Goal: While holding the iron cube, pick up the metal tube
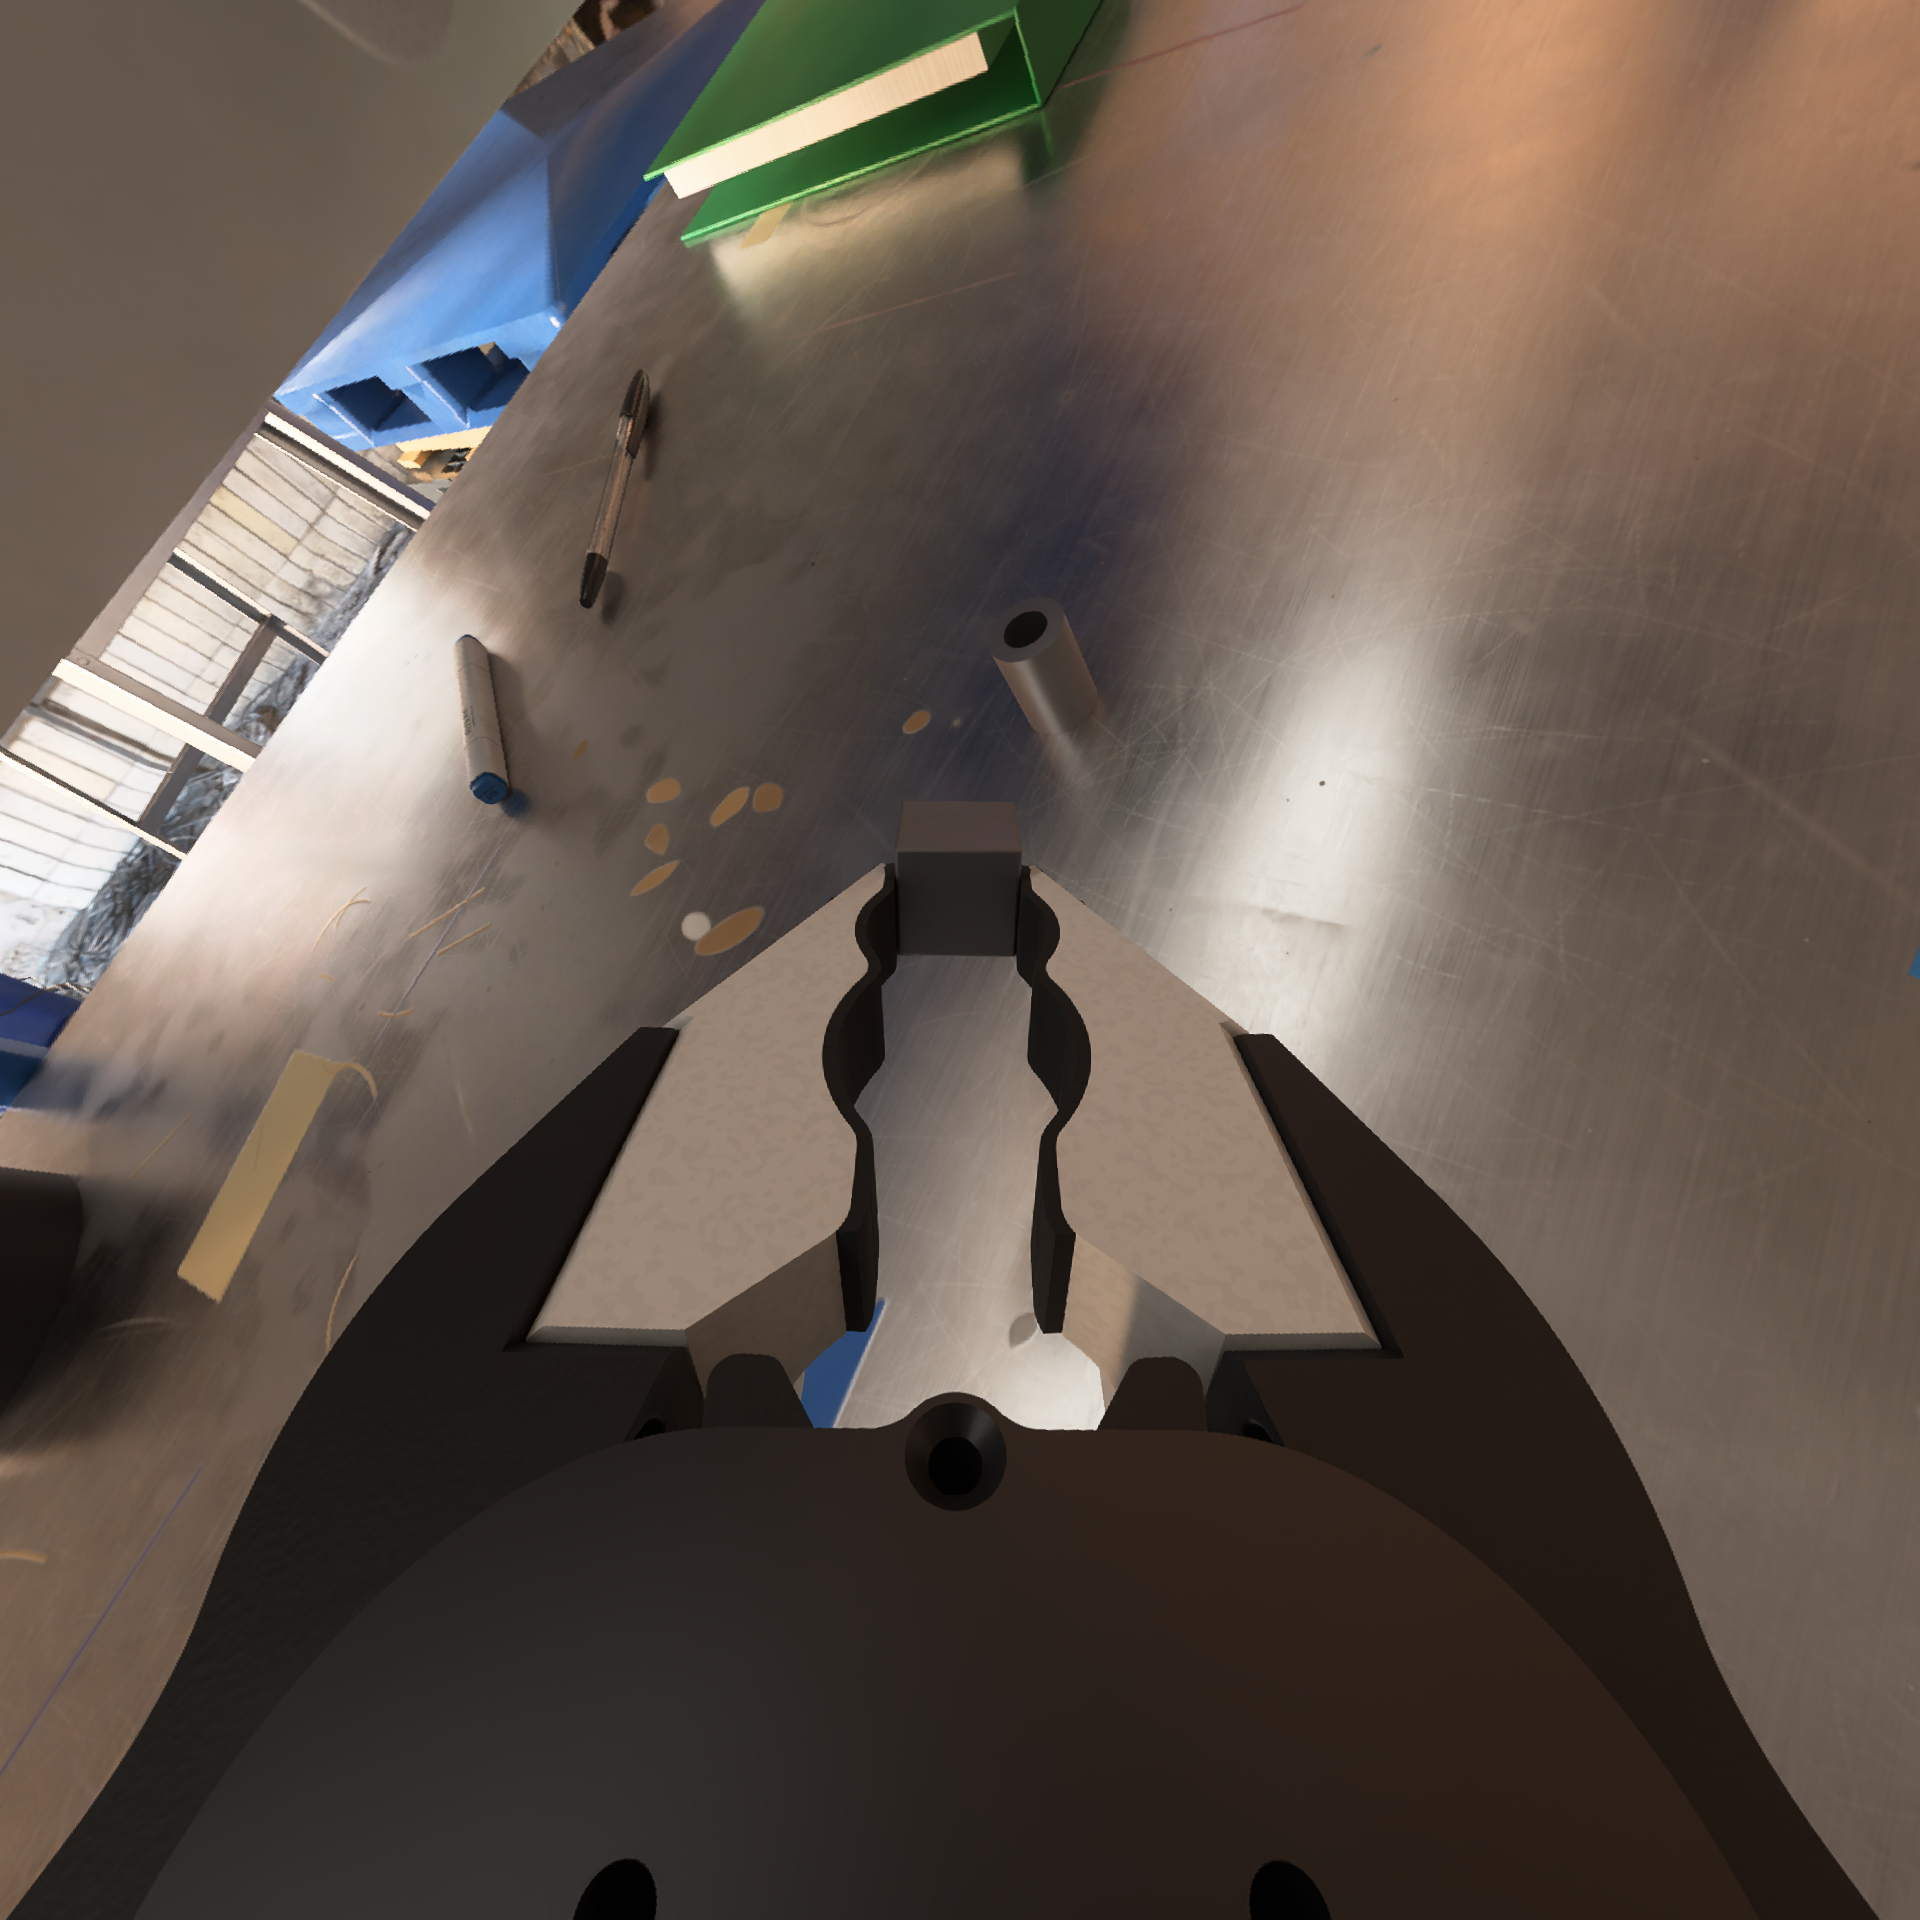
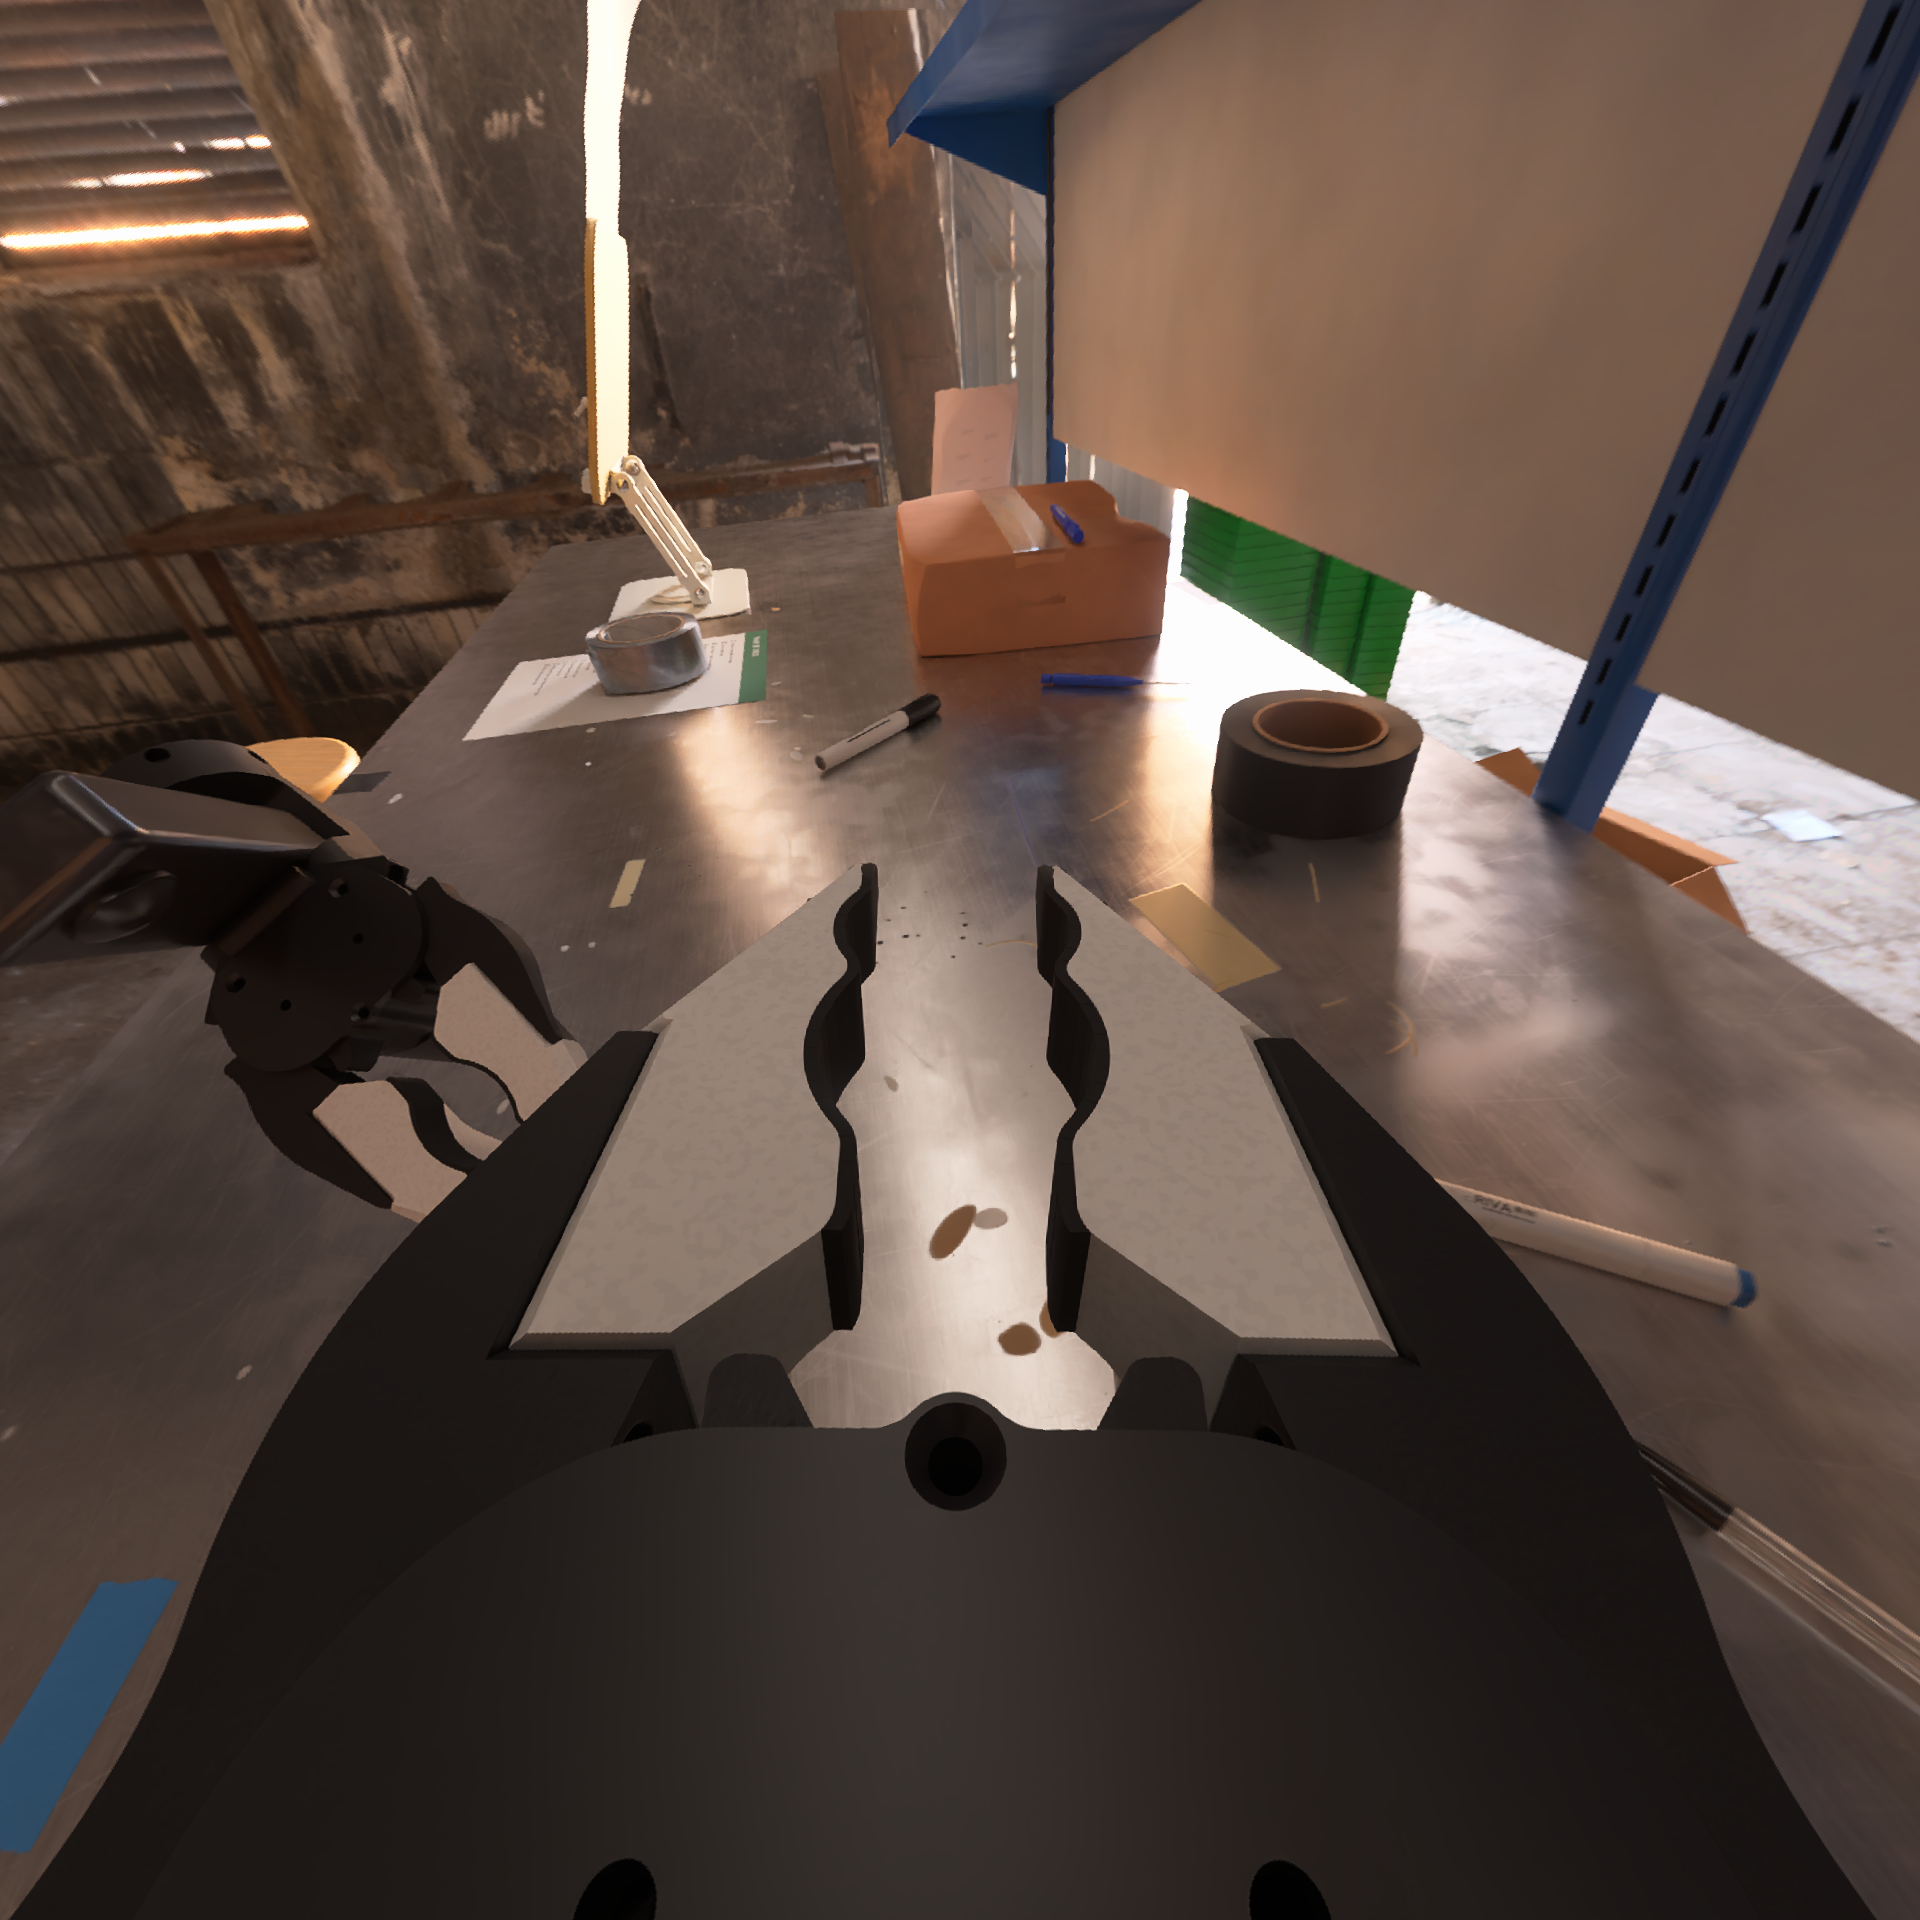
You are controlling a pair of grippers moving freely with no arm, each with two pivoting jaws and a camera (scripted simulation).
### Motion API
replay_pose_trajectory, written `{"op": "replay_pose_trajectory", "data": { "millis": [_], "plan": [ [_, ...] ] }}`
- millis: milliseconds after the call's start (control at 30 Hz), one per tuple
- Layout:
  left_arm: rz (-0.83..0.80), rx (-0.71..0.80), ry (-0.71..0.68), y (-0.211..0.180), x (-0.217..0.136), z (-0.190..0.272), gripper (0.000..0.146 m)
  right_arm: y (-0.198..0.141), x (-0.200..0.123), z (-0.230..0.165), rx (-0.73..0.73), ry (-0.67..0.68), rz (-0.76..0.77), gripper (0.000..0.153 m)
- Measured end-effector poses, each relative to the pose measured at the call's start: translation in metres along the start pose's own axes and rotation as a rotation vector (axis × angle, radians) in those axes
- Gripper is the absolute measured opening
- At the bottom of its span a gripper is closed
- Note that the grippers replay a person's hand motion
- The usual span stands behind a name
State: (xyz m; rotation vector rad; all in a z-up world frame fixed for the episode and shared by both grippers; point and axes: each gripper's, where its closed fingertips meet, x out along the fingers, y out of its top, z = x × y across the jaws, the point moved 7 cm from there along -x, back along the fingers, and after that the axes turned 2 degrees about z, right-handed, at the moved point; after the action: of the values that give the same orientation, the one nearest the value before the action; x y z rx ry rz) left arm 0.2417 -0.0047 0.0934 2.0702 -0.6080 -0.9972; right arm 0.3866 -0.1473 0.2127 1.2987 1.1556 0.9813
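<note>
My left gripper (image 1: 956, 878) is shut on the iron cube (image 1: 956, 909), a small dark grey block held at the fingertips above the metal table (image 1: 1455, 520). The metal tube (image 1: 1044, 665), a short grey hollow cylinder, stands tilted on the table just beyond the cube and slightly right. My right gripper (image 2: 956, 904) is open and empty over the table. The left gripper also shows in the right wrist view (image 2: 457, 1101), at the left, with its fingertips hidden behind my right finger. The tube and the cube are hidden in the right wrist view.
Left wrist view: a pen (image 1: 615, 488), a blue-capped marker (image 1: 481, 717), a green binder (image 1: 873, 104). Right wrist view: a black tape roll (image 2: 1314, 764), a cardboard box (image 2: 1029, 571), a silver tape roll (image 2: 644, 652), markers (image 2: 878, 732) (image 2: 1600, 1242), a lamp base (image 2: 681, 594), a blue shelf upright (image 2: 1704, 436).
</note>
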Motion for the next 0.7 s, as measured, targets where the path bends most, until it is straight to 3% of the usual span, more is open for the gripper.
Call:
{"op": "replay_pose_trajectory", "data": {
  "millis": [200,367,533,700],
  "plan": [
    [0.033,-0.005,-0.037,0.002,-0.003,0.003,0.022,0.026,-0.026,-0.023,-0.144,-0.111,-0.006,0.032],
    [0.042,0.025,-0.064,0.005,-0.003,0.009,0.022,0.033,-0.076,-0.050,-0.260,-0.300,-0.037,0.033],
    [0.056,0.017,-0.085,0.007,-0.003,0.012,0.022,0.022,-0.139,-0.068,-0.238,-0.484,-0.001,0.033],
    [0.046,0.019,-0.094,0.007,-0.001,0.014,0.022,0.005,-0.181,-0.084,-0.160,-0.541,0.065,0.033]
  ]
}}
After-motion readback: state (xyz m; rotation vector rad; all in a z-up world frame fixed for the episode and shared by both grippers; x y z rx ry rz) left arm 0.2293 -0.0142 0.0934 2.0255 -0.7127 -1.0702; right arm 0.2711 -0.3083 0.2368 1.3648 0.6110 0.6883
